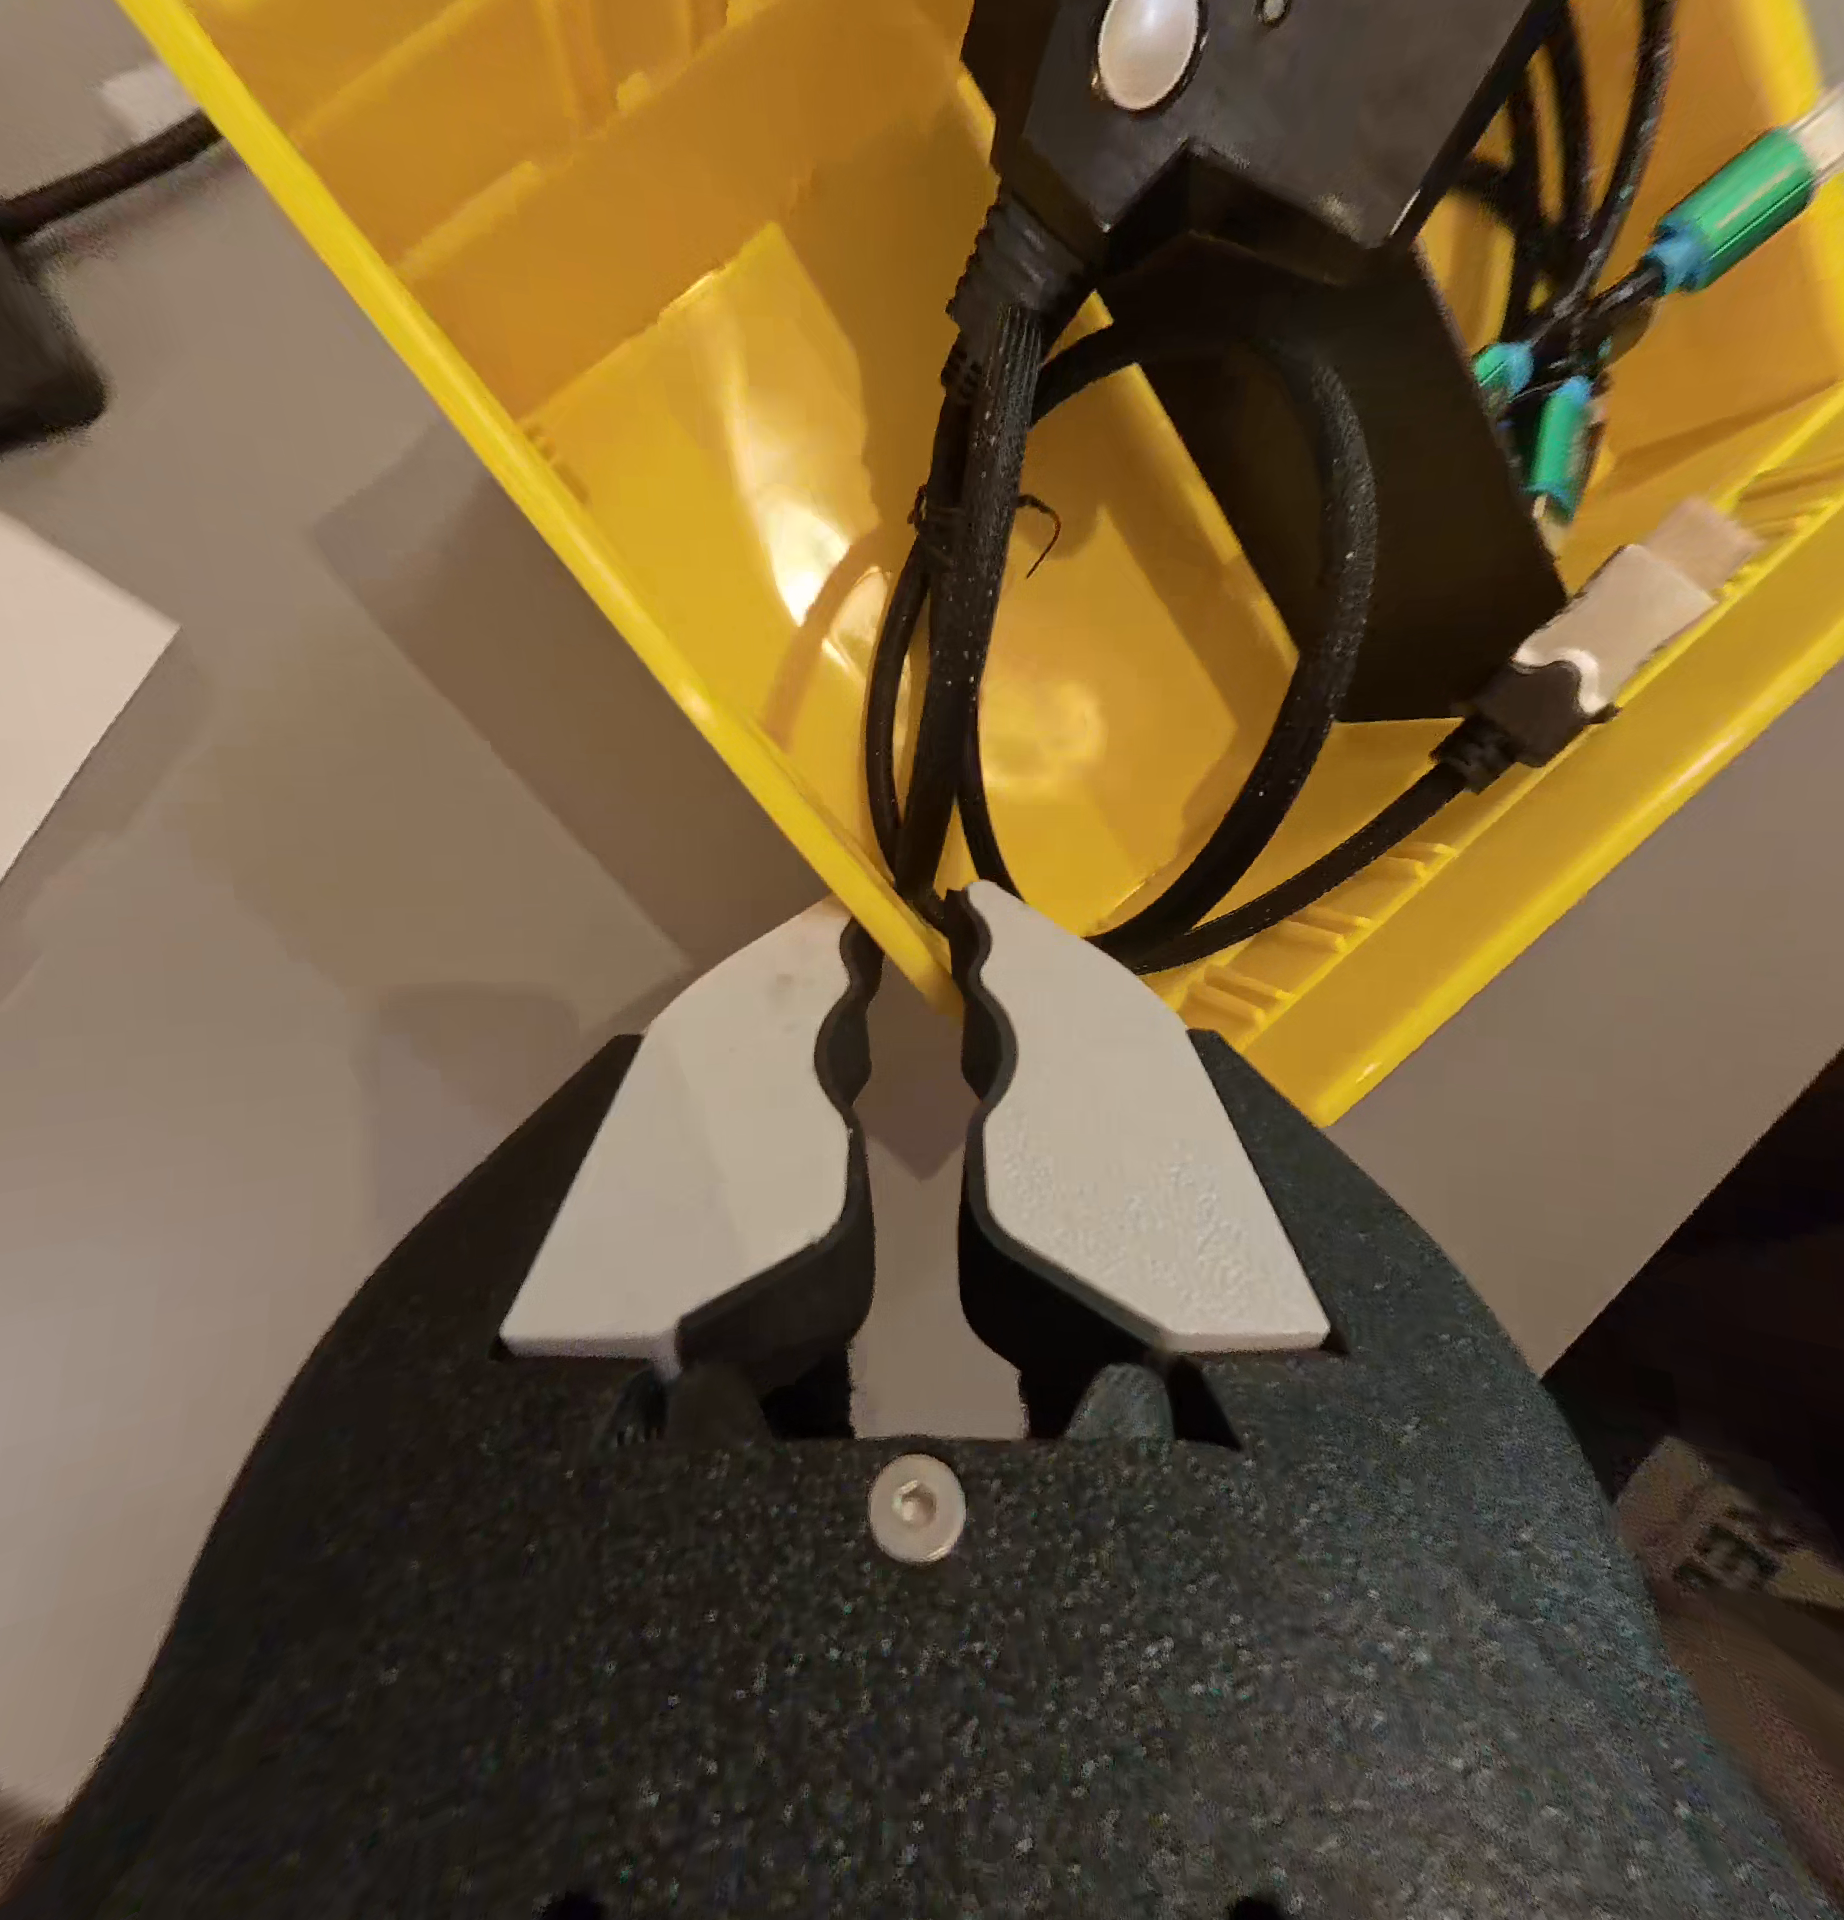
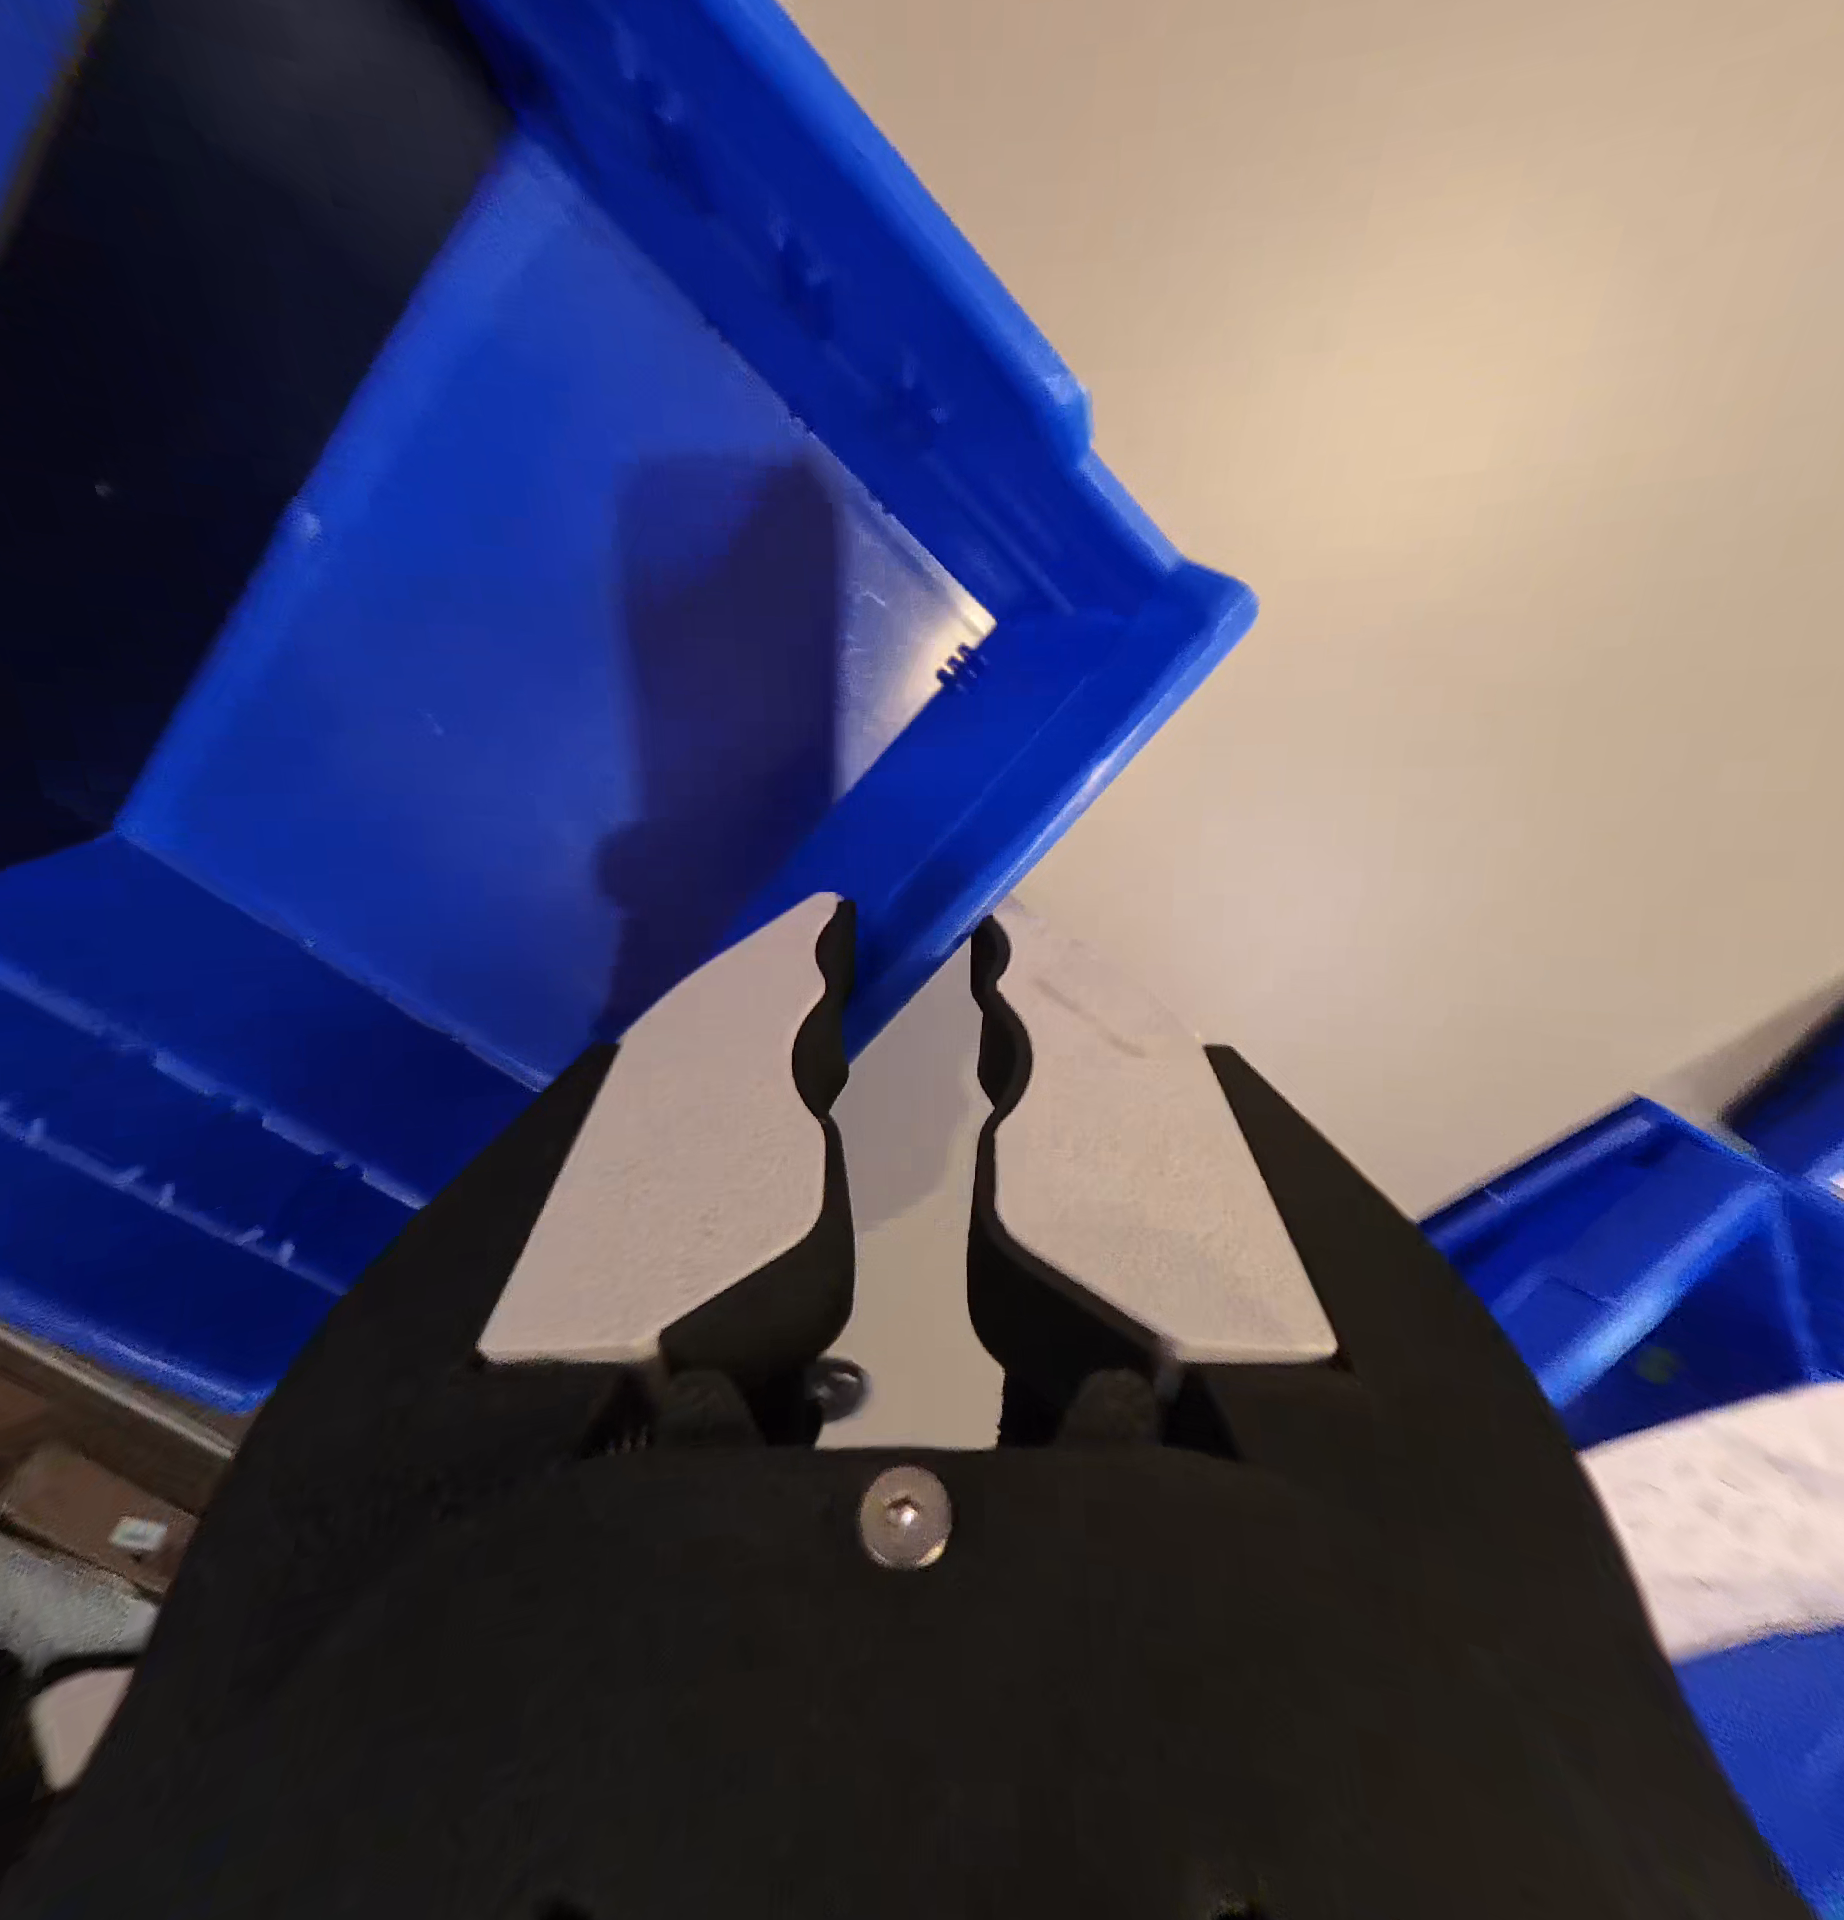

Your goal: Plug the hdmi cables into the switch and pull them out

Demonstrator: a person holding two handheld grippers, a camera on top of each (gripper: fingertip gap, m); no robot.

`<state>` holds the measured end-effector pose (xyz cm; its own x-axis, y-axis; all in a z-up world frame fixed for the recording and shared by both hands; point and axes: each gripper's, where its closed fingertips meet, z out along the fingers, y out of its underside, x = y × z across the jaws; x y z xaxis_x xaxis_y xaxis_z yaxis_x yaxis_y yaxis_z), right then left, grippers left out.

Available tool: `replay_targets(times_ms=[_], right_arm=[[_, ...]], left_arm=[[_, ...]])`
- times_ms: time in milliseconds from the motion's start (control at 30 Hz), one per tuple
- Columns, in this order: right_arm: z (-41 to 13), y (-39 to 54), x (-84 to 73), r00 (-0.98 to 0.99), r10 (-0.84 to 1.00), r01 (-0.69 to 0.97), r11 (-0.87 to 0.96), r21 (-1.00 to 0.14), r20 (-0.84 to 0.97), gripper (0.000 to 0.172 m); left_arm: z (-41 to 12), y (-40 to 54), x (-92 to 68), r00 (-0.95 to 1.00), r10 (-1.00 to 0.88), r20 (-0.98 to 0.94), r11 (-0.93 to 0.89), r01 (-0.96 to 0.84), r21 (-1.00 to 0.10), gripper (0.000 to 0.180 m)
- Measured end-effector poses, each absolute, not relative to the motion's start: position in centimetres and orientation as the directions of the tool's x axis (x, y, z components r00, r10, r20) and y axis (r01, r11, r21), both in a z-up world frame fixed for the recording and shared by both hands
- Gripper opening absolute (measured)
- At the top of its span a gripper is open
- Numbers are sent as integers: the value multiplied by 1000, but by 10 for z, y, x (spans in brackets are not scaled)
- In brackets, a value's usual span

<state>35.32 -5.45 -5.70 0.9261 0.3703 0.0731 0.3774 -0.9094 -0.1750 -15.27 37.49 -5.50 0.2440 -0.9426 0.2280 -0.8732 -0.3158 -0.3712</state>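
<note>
The left gripper is nearly closed, its pads pinching the thin rim of the yellow plastic bin at a corner, presumably so the wall serves as a handle. The bin's long axis runs up-left; black braided cables and a black box lie inside. The right gripper likewise clamps the blue plastic bin's rim beside a corner; that bin extends up-left.

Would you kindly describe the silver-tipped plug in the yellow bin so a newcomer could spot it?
Start at the yellow bin in the left wrist view. Against its right wall, below the black box, lies a black cable's silver-tipped plug. Unlike the green connectors above, it is black and metallic.
</note>
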Motion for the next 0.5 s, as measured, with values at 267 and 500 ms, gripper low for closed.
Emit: replay_targets(times_ms=[267,500], right_arm=[[-56,-33,413,833,504,519,-855,-2,229,22],[-54,-2,448,730,556,564,-819,109,398,21]], left_arm=[[-57,415,-252,191,-981,8,-191,-971,-142,12],[-55,449,-304,71,-995,-70,-71,-997,2,12]])
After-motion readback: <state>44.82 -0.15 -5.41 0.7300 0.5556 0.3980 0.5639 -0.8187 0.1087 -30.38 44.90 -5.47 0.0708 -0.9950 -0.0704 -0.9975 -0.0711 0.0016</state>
